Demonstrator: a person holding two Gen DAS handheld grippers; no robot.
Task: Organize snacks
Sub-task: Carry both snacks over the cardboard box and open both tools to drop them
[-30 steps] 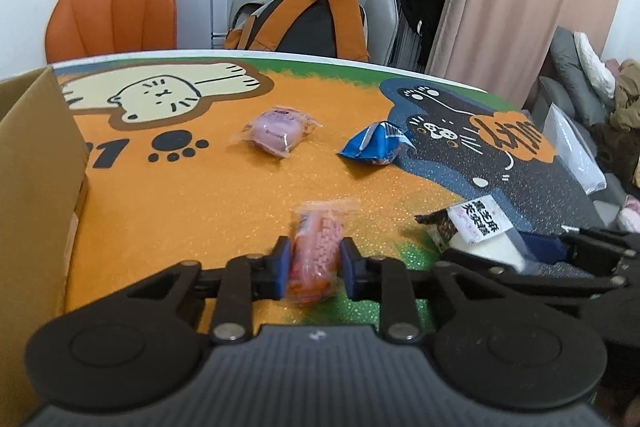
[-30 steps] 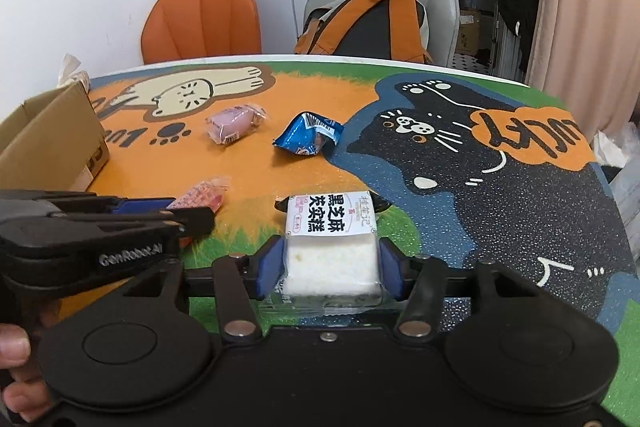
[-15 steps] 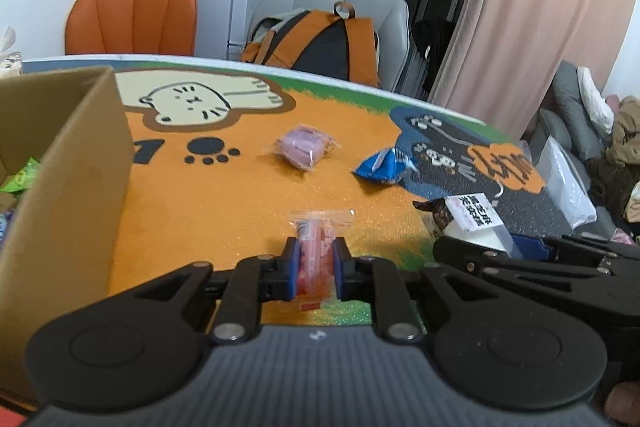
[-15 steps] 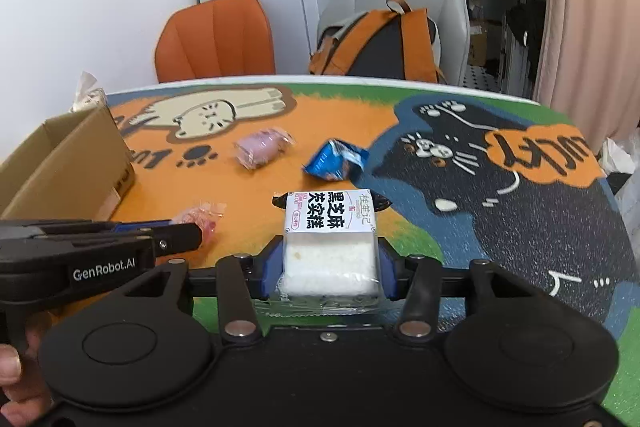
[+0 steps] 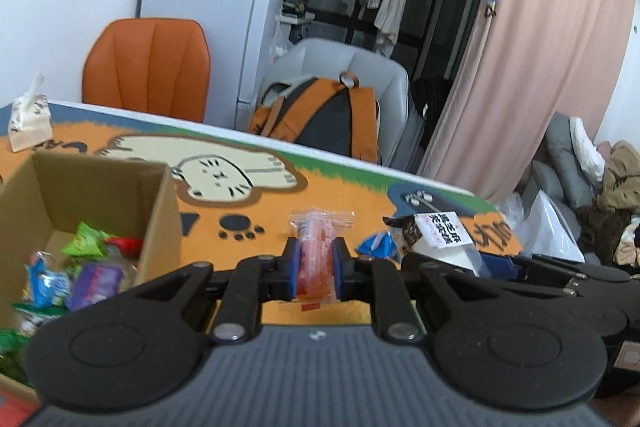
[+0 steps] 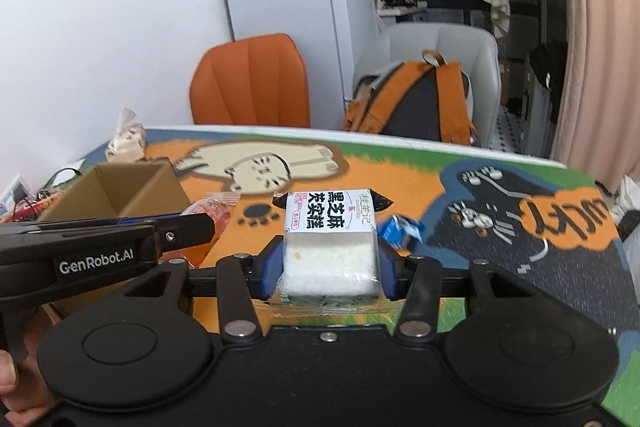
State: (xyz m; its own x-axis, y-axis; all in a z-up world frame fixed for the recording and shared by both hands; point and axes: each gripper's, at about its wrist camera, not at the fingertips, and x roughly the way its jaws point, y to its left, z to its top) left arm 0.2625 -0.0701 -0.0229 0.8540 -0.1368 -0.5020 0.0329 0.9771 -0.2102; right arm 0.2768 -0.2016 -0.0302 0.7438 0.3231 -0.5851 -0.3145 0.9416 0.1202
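Left claw (image 5: 316,269) pinching clear packet of orange-pink candy (image 5: 317,255), lifted above cat-print orange desk (image 5: 256,251), just right of open brown cardboard box (image 5: 160,211) holding mixed wrapped snacks (image 5: 86,273). Right claw (image 6: 330,267) clamped on white rice-cake block with black-lettered label (image 6: 331,245), off desk. Blue crinkled wrapper (image 6: 400,229) lying on desk beyond.

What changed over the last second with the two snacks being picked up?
Both grippers lifted their snacks off the table toward the cardboard box. The left gripper tightened fully on the orange snack packet; the right gripper, after closing a little further, grips the white rice cake pack. The blue packet stayed on the table.
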